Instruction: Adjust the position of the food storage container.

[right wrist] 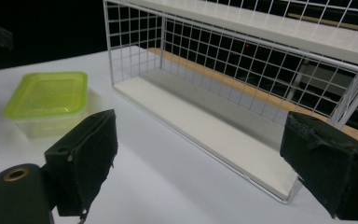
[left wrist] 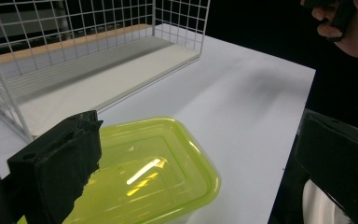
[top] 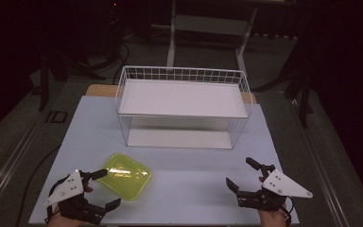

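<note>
Wide-open and empty, the left gripper [top: 102,188] is held just beside the yellow-green container [top: 125,175], whose long axis runs diagonally toward the wire rack [top: 182,75], while the right gripper [top: 240,173], equally open and empty, is kept well apart from the container.

Right tongs [right wrist: 200,163] spread wide, green-lidded container [right wrist: 46,100], white wire shelf [right wrist: 242,70]
</note>
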Demonstrator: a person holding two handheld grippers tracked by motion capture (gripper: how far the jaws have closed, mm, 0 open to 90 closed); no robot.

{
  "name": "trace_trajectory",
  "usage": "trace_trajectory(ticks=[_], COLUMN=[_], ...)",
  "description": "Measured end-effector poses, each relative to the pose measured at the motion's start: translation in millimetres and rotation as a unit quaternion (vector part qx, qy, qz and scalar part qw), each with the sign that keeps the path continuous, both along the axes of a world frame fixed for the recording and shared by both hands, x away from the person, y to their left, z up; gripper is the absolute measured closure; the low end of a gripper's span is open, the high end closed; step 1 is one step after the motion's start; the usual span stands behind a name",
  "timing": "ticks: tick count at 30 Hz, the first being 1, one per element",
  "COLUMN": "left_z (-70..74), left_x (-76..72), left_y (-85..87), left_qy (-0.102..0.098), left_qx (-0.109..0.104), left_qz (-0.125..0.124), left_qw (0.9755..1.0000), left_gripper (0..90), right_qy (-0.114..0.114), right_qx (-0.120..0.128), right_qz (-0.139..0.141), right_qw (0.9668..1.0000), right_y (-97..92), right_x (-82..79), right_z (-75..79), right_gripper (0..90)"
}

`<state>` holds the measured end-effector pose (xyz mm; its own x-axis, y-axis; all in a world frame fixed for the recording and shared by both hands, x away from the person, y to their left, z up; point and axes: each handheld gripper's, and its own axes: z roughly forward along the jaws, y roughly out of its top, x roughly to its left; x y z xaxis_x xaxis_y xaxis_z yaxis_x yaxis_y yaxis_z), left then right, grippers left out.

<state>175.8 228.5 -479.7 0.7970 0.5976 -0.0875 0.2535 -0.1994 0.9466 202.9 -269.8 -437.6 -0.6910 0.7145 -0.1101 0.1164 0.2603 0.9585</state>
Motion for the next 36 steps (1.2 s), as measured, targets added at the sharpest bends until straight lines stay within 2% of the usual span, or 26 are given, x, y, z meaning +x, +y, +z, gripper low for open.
trace_trajectory(ticks=[1, 3, 7, 10, 16, 17, 19, 21, 22, 24, 25, 26, 27, 28, 31, 32, 33, 34, 35, 36], left_z=[0.0, 5.4, 8.7, 15.0, 19.7, 20.2, 21.2, 21.4, 20.9, 19.3, 18.1, 18.1, 15.3, 15.3, 7.3, 0.6, -2.1, -6.5, -10.1, -13.2], left_x=[0.0, 2.4, 3.5, 9.1, 25.8, 28.6, 37.7, 40.0, 44.9, 49.7, 52.0, 52.0, 56.5, 56.5, 63.0, 66.0, 66.8, 68.8, 69.8, 71.4], left_y=[0.0, -1.2, -3.1, -0.5, 12.1, 14.2, 22.4, 25.1, 29.8, 35.6, 38.8, 38.8, 45.2, 45.2, 52.5, 54.6, 54.8, 54.8, 54.8, 54.6], left_qy=[0.000, 0.001, -0.003, 0.002, 0.012, 0.011, 0.021, 0.023, 0.026, 0.032, 0.035, 0.035, 0.043, 0.043, 0.060, 0.073, 0.075, 0.084, 0.089, 0.093], left_qx=[0.000, -0.014, -0.011, -0.012, 0.001, 0.006, 0.011, 0.014, 0.027, 0.039, 0.041, 0.041, 0.054, 0.054, 0.069, 0.082, 0.091, 0.107, 0.111, 0.127], left_qz=[0.000, -0.001, -0.005, -0.002, 0.026, 0.039, 0.053, 0.055, 0.061, 0.069, 0.074, 0.074, 0.087, 0.087, 0.108, 0.113, 0.116, 0.124, 0.123, 0.136], left_qw=[1.0000, 0.9999, 0.9999, 0.9999, 0.9996, 0.9992, 0.9983, 0.9981, 0.9974, 0.9964, 0.9958, 0.9958, 0.9938, 0.9938, 0.9899, 0.9875, 0.9862, 0.9830, 0.9822, 0.9781], left_gripper=[1.0, 1.0, 1.0, 1.0, 1.0, 1.0, 1.1, 6.7, 7.0, 16.6, 17.6, 22.3, 28.8, 33.9, 49.5, 54.3, 57.4, 61.1, 63.9, 67.2], right_qy=[0.000, 0.001, 0.001, 0.001, 0.013, 0.018, 0.016, 0.016, 0.014, 0.010, 0.010, 0.010, 0.009, 0.009, 0.015, 0.017, 0.015, 0.014, 0.014, 0.012], right_qx=[0.000, 0.005, 0.010, 0.013, 0.014, 0.019, 0.019, 0.020, 0.021, 0.018, 0.019, 0.019, 0.020, 0.021, 0.029, 0.028, 0.025, 0.024, 0.022, 0.021], right_qz=[0.000, 0.002, 0.002, -0.003, -0.003, 0.003, 0.002, 0.006, 0.004, 0.006, 0.006, 0.006, 0.009, 0.010, 0.012, 0.010, 0.008, 0.008, 0.008, 0.007], right_qw=[1.0000, 1.0000, 0.9999, 0.9999, 0.9998, 0.9997, 0.9997, 0.9997, 0.9997, 0.9998, 0.9998, 0.9998, 0.9997, 0.9997, 0.9994, 0.9994, 0.9995, 0.9996, 0.9996, 0.9997], right_y=[0.0, -0.9, -1.3, -1.8, -0.8, -1.2, -1.1, -0.8, -0.3, 0.8, 1.4, 1.4, 1.8, 1.6, -0.2, -0.3, 0.0, 0.1, 0.7, 1.3], right_x=[0.0, -1.2, -1.9, -1.4, -0.2, 0.5, 0.1, -0.5, -1.5, -2.6, -3.1, -3.1, -3.8, -3.7, -2.1, -1.9, -2.0, -2.1, -2.5, -2.8], right_z=[0.0, 2.4, 4.2, 6.0, 4.2, 4.8, 5.0, 5.5, 5.6, 6.1, 6.3, 6.3, 6.6, 6.6, 6.3, 6.0, 5.7, 5.6, 5.6, 5.7], right_gripper=[11.2, 11.2, 11.2, 11.2, 11.1, 11.2, 11.2, 11.2, 11.2, 11.2, 11.2, 11.2, 11.2, 11.2, 11.2, 11.2, 11.2, 11.3, 11.3, 11.2])
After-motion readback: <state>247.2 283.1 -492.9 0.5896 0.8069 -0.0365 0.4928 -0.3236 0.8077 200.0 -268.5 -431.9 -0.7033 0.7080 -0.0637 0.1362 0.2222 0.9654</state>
